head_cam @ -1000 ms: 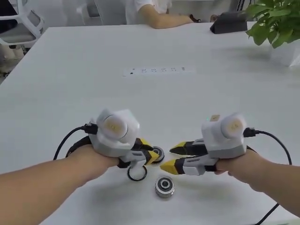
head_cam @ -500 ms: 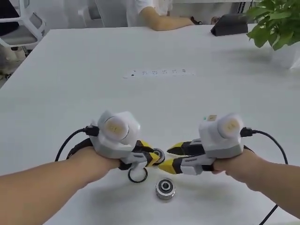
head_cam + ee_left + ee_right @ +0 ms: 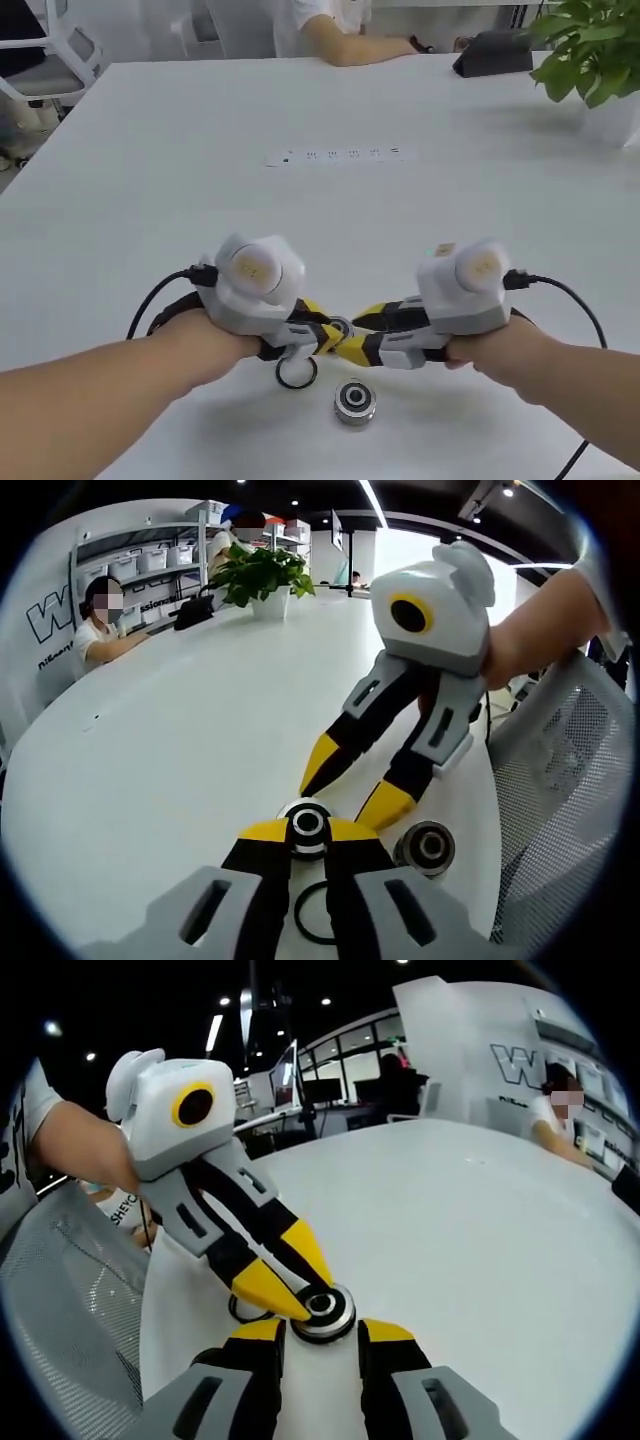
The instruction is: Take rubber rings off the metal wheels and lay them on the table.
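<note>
While the left gripper [image 3: 322, 338] squeezes the metal wheel [image 3: 307, 823], low in the middle, the right gripper [image 3: 322, 1333] is open beside it. A hard tug could pop the wheel out and roll it away.

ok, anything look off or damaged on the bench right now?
Nothing stands out. The left gripper clamps one wheel; the right gripper is open close to it. A loose black ring lies flat on the table, a second wheel beside it; no damage visible.
</note>
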Tool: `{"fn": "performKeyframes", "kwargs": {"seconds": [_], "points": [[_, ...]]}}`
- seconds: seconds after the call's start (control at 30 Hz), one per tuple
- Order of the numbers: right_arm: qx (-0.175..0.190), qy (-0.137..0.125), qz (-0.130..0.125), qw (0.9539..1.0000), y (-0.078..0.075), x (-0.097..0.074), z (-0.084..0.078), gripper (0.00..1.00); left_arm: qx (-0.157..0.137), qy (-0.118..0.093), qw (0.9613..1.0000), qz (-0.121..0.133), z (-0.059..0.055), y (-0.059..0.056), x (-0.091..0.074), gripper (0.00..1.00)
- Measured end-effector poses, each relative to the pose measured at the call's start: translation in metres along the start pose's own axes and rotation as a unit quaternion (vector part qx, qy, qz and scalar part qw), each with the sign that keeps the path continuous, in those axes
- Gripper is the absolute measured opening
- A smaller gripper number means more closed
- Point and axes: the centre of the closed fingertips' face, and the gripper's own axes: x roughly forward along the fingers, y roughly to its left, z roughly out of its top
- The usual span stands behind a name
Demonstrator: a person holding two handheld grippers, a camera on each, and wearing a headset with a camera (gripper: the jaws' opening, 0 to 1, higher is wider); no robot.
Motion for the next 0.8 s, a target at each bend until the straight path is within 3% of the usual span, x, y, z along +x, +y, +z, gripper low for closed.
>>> {"fn": "performKeyframes", "kwargs": {"seconds": [0.8], "points": [[-0.003,0.008,-0.006,0.9999,-0.0014,0.0011,-0.0045,0.22,-0.002,-0.001,1.0000,0.002,0.0000,0.0001,-0.0005,0.07]]}}
